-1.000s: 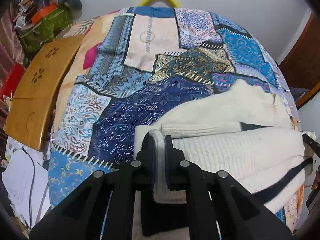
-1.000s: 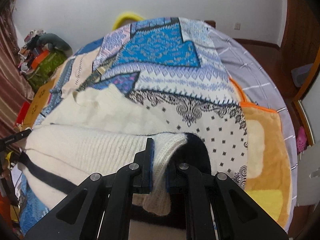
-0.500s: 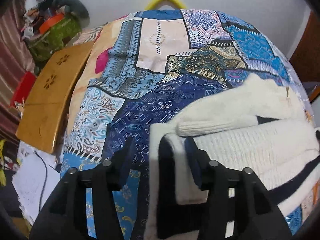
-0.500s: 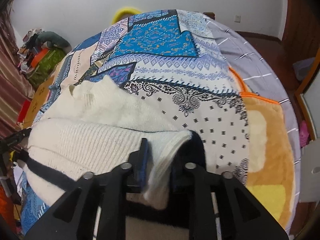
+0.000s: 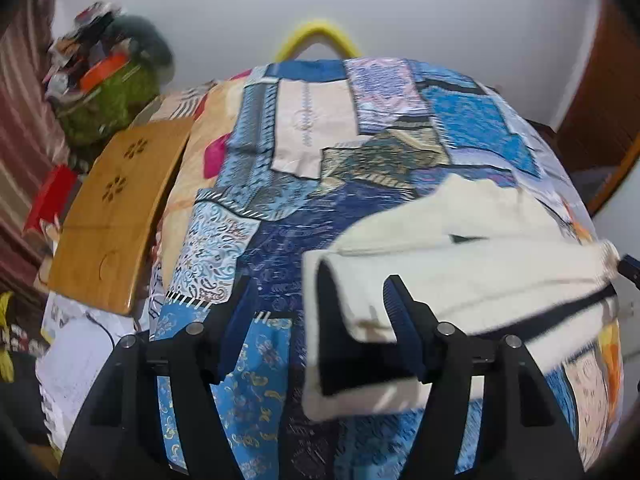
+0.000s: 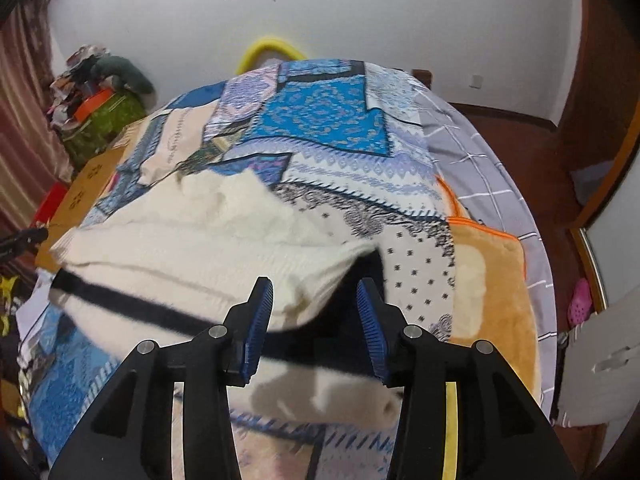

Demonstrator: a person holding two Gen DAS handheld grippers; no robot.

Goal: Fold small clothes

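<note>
Now that both pinches from a second ago are let go, my left tongs (image 5: 320, 316) and right tongs (image 6: 314, 316) are opening, touching nothing, and the cream sweater (image 6: 208, 248) lies folded on the patchwork bedspread (image 6: 320, 120), this fold apparently done.

A home bedroom: patchwork-covered bed (image 5: 280, 208), curtains (image 6: 20, 120).
</note>
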